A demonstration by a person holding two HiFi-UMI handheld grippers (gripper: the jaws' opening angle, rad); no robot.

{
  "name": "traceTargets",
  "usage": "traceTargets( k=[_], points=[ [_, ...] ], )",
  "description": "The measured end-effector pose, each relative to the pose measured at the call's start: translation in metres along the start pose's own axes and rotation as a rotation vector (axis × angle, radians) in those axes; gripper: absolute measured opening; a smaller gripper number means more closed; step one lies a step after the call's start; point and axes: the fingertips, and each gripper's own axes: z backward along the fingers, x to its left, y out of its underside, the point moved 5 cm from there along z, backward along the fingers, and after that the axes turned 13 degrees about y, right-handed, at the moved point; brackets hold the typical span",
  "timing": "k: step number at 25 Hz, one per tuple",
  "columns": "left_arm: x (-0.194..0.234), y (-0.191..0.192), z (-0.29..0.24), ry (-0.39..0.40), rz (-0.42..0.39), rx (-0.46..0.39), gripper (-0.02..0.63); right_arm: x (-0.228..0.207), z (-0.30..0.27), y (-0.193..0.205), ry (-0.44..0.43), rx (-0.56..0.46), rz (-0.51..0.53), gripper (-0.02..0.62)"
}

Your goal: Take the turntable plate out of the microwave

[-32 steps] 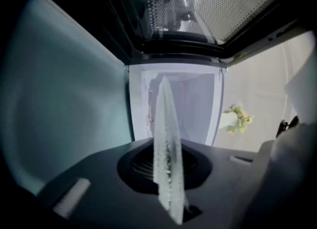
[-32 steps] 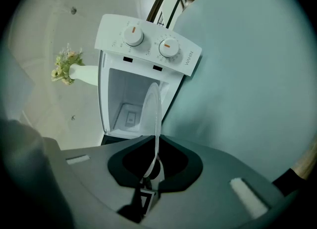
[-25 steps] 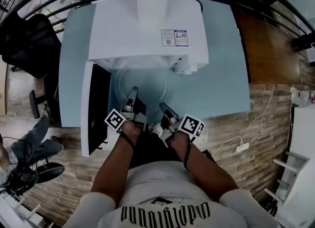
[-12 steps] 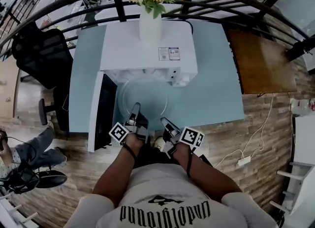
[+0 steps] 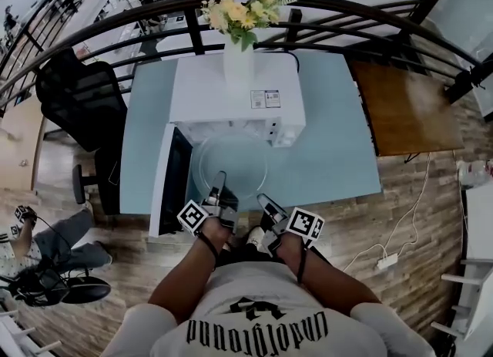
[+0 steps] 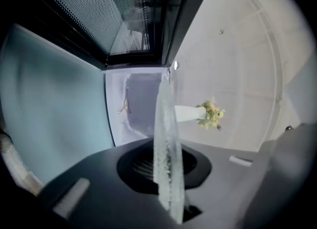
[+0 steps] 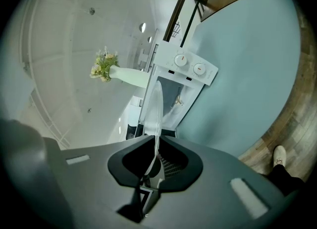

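The clear glass turntable plate [image 5: 233, 164] hangs level just outside the white microwave [image 5: 235, 93], above the light-blue table [image 5: 339, 147]. My left gripper [image 5: 221, 187] is shut on the plate's near rim at the left, and my right gripper [image 5: 266, 203] is shut on the rim at the right. In the left gripper view the plate [image 6: 166, 144] stands edge-on between the jaws of that gripper [image 6: 167, 173], with the microwave's cavity [image 6: 141, 99] beyond. In the right gripper view the plate's thin edge [image 7: 154, 109] runs into the right gripper [image 7: 154, 161].
The microwave door [image 5: 173, 178] hangs open at the left, close to my left gripper. A white vase of flowers [image 5: 239, 55] stands on the microwave. There is a black office chair [image 5: 77, 93] at the left, a brown table [image 5: 404, 105] at the right and a seated person [image 5: 46, 247] at the lower left.
Both grippers have drawn back toward me and risen with the plate. The plate, earlier partly under the microwave's front, is now wholly outside it.
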Motion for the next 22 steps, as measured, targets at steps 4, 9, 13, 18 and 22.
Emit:
traceTargets(
  k=[4, 9, 13, 18, 22],
  points=[
    [-0.014, 0.003, 0.003, 0.012, 0.002, 0.025, 0.075, 0.009, 0.013, 0.006, -0.016, -0.023, -0.007, 0.029],
    [-0.036, 0.001, 0.013, 0.023, -0.011, 0.07, 0.075, 0.023, 0.03, 0.024, -0.035, -0.069, -0.017, 0.029],
    [-0.052, -0.003, 0.032, 0.028, -0.016, 0.09, 0.075, 0.033, 0.043, 0.047, -0.042, -0.096, -0.022, 0.029],
    [-0.071, -0.005, 0.064, 0.038, -0.017, 0.114, 0.075, 0.041, 0.061, 0.084, -0.055, -0.123, -0.025, 0.029],
    [-0.087, -0.004, 0.087, 0.054, -0.018, 0.14, 0.075, 0.045, 0.076, 0.111, -0.064, -0.144, -0.025, 0.029]
  ],
)
